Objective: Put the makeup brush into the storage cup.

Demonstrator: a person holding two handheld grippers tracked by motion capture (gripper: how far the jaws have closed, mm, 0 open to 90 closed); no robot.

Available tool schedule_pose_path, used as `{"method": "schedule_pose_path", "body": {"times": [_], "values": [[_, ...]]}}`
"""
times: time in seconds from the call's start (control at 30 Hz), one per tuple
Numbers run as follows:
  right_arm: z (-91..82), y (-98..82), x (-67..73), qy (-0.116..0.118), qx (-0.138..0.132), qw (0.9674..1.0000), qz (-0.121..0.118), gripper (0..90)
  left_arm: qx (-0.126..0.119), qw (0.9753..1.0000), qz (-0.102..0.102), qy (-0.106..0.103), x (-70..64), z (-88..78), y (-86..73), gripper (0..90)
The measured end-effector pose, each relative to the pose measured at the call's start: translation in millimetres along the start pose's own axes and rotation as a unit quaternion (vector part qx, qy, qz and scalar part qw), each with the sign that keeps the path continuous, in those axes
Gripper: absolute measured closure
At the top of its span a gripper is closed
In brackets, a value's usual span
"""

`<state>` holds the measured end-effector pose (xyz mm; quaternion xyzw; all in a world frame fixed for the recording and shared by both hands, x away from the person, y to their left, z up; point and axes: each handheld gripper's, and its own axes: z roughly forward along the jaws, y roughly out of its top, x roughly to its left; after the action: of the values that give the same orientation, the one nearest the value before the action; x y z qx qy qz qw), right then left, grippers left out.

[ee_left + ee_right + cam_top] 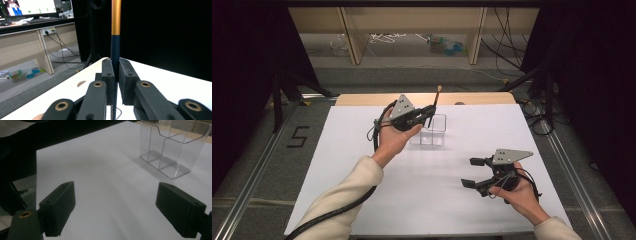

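The left gripper (428, 114) is clamped on a thin brush (435, 102), whose long axis stands near upright, directly above the clear divided holder (438, 131) on the white table (362, 150). The right gripper (473, 172), jaws spread and holding nothing, rests well apart from the holder. The brush's lower tip is hidden behind the jaws.
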<state>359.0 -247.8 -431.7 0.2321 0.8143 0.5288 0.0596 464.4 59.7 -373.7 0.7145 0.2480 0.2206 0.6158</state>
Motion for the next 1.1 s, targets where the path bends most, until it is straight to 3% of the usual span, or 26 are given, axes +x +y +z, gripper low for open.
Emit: {"method": "schedule_pose_path", "body": {"times": [1.1], "values": [[-0.2, -0.1, 0.2, 0.002, 0.002, 1.0, 0.005, 16.7, 0.004, 1.0, 0.002, 0.001, 4.0, 6.0, 3.6, 82.8]]}}
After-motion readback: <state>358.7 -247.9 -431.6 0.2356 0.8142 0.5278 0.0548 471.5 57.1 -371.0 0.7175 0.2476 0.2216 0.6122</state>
